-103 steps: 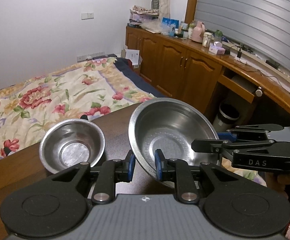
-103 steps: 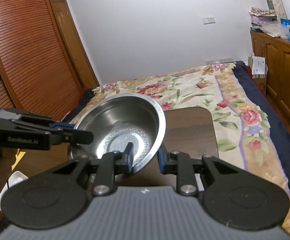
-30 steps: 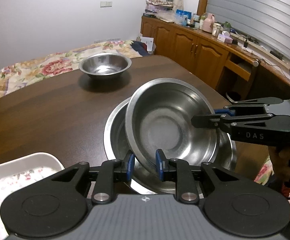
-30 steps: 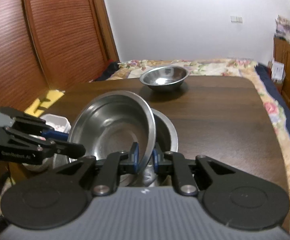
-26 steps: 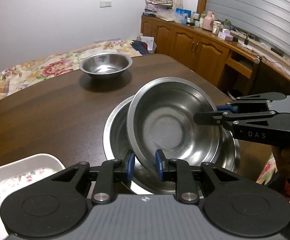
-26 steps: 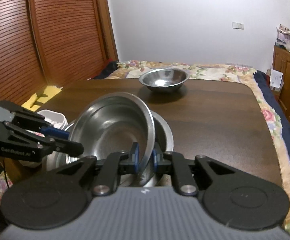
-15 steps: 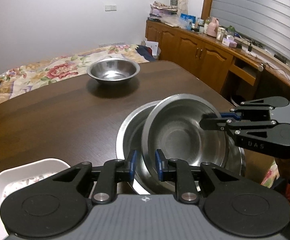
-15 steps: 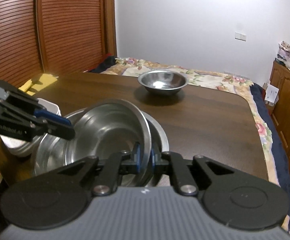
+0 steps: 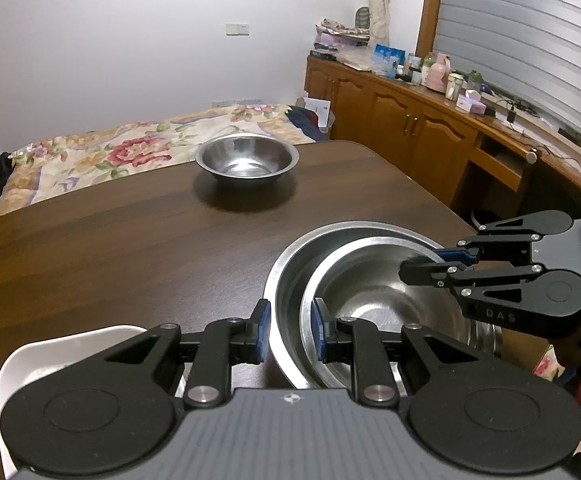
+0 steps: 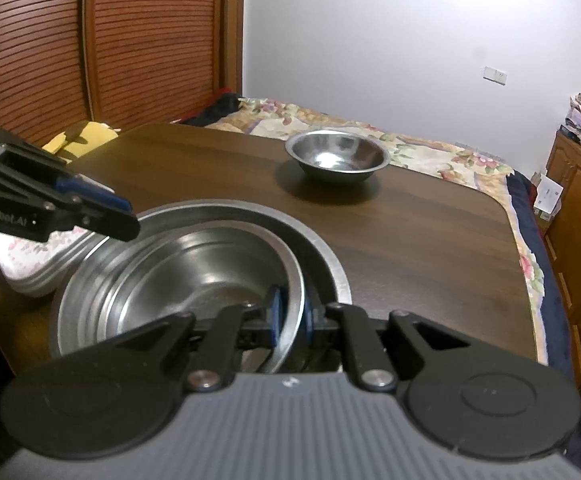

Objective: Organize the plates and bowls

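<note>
A medium steel bowl sits nested inside a larger steel bowl on the dark wooden table. My left gripper is shut on the medium bowl's near rim, and the larger bowl's rim also shows between its pads. My right gripper is shut on the opposite rim and appears as the black tool in the left wrist view. A small steel bowl stands alone at the far side of the table.
A white floral dish rests just left of the nested bowls. A flowered bed lies beyond the table's far edge. Wooden cabinets line the right wall and slatted doors the left.
The medium bowl, carried tilted by both grippers, has come down and settled level inside the larger bowl. Both grippers have kept their hold on its rim.
</note>
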Demonstrator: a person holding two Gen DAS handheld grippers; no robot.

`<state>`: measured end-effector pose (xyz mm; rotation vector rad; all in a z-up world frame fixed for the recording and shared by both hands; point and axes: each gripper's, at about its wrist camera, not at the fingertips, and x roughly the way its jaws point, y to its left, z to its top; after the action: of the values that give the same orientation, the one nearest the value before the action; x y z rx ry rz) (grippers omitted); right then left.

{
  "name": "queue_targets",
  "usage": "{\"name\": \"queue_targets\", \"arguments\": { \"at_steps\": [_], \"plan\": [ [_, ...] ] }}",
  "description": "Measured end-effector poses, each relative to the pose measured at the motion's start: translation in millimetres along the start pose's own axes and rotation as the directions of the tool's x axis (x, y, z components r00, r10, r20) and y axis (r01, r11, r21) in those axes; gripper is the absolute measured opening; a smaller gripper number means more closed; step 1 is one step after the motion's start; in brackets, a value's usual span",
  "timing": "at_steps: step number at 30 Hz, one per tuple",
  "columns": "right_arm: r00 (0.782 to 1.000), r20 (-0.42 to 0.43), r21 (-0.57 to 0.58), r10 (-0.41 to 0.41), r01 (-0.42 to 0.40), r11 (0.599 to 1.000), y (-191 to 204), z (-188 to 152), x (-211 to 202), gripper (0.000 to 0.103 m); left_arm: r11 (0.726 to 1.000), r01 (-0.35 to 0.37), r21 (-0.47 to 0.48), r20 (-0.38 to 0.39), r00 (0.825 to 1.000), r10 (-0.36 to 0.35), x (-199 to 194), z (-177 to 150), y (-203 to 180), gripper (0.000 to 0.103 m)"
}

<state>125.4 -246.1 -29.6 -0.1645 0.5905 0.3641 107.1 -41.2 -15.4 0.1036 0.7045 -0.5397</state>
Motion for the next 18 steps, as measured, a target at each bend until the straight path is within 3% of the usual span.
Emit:
{"name": "queue_targets", "arguments": {
  "at_steps": [14,18],
  "plan": [
    [0.996,0.091,0.062,0.021,-0.026,0.998,-13,12,-13,0.014,0.999,-0.014,-0.030,0.045,0.999,0.015,-2,12,4,0.026],
    [0.992,0.122,0.073,0.016,-0.025,0.997,-17,18,-22,0.014,0.999,-0.019,-0.031,0.066,0.998,0.021,-4,18,5,0.036]
  ]
}}
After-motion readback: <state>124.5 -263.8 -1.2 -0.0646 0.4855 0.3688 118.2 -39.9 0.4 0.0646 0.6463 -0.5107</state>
